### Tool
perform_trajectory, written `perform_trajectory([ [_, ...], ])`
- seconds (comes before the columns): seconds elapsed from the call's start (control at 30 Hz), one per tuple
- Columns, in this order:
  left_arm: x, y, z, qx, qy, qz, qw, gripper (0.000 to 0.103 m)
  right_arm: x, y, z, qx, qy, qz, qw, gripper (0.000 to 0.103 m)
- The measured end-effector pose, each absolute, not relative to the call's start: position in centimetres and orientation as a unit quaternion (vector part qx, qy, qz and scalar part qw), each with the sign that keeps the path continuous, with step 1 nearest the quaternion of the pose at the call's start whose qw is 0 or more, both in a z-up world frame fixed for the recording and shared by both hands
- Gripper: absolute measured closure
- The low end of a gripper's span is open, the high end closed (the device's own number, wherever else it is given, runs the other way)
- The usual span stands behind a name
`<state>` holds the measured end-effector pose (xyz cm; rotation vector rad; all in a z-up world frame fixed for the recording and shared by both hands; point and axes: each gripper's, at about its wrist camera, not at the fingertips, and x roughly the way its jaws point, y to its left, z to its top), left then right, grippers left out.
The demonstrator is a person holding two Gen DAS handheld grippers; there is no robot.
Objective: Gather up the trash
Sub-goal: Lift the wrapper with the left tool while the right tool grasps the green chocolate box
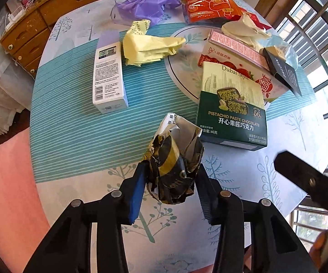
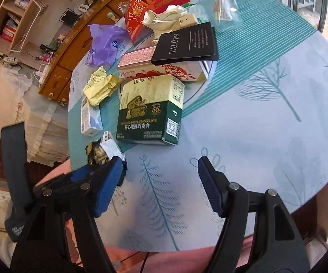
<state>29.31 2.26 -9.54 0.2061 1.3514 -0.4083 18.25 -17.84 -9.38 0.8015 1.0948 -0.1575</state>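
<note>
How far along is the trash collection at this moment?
Early. No bin or collected pile is in view, so nothing looks done. In hand: the left gripper is pressed on a crumpled black-and-gold wrapper. The right gripper is open and empty. Left on the table: the chocolate box, white carton, yellow paper, purple bag and the pile behind.

Right gripper (image 2: 159,182) fingers spread above the table (image 2: 255,136), crumpled wrapper (image 2: 100,151) beside the left one.
</note>
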Motion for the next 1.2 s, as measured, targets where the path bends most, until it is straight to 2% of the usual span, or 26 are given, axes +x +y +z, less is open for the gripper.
perform_trajectory([
  [0.3,30.2,2.4,-7.0,0.105,0.585,-0.189,0.782,0.062,21.6,-18.9,-12.4,0.405,0.506,-0.080,0.758,0.036],
  [0.57,31.7,1.5,-6.4,0.091,0.583,-0.200,0.782,0.062,24.1,-19.0,-12.6,0.393,0.516,-0.101,0.754,0.036],
  [0.63,31.7,1.7,-6.2,0.091,0.584,-0.201,0.781,0.062,25.4,-18.5,-12.4,0.378,0.529,-0.111,0.752,0.036],
  [0.83,31.4,3.8,-5.3,0.075,0.583,-0.204,0.783,0.062,28.3,-16.2,-10.9,0.305,0.532,-0.136,0.778,0.023],
  [1.2,31.3,8.3,-4.9,0.048,0.590,-0.189,0.784,0.062,32.9,-11.8,-12.5,0.182,0.578,-0.202,0.769,0.018],
])
